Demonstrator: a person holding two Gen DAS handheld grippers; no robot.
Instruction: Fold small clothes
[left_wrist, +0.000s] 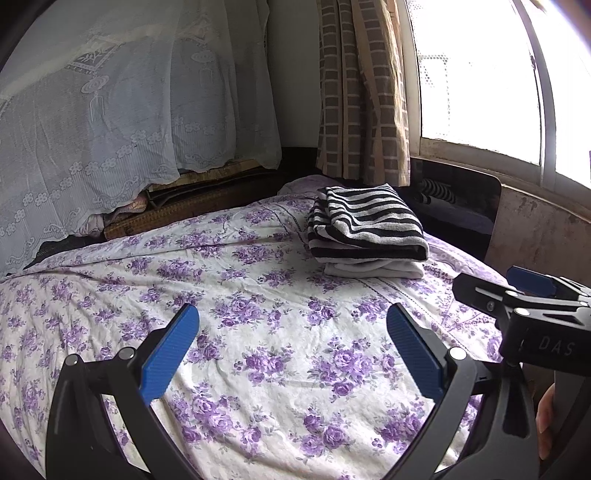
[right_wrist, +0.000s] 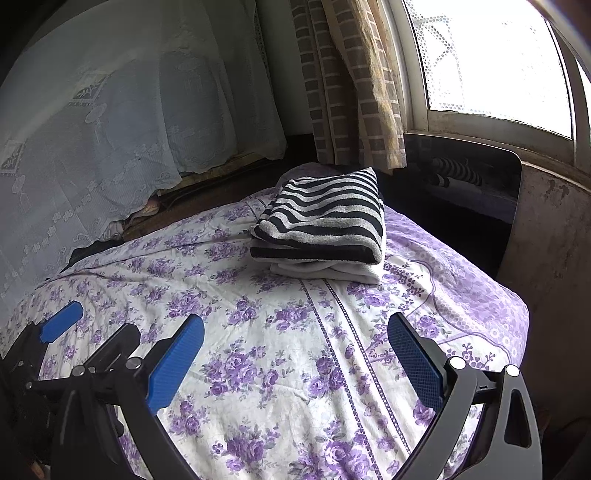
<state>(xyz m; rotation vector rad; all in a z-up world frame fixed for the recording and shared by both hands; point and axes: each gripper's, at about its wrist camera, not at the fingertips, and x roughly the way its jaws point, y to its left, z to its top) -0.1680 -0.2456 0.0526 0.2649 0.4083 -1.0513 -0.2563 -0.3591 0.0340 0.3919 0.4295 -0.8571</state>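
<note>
We see left gripper (left_wrist: 291, 354) with blue pads spread wide, nothing between them, over floral bedsheet (left_wrist: 258, 314); right gripper (right_wrist: 295, 362) likewise wide, holding nothing; folded striped garment (left_wrist: 365, 225) sits atop folded white garment (left_wrist: 373, 269), stack at 1 o'clock in left view, 12 o'clock in right view, well apart from both claws; checked curtain (left_wrist: 362, 92) behind stack; lace drape (left_wrist: 129, 110) at 10 o'clock
</note>
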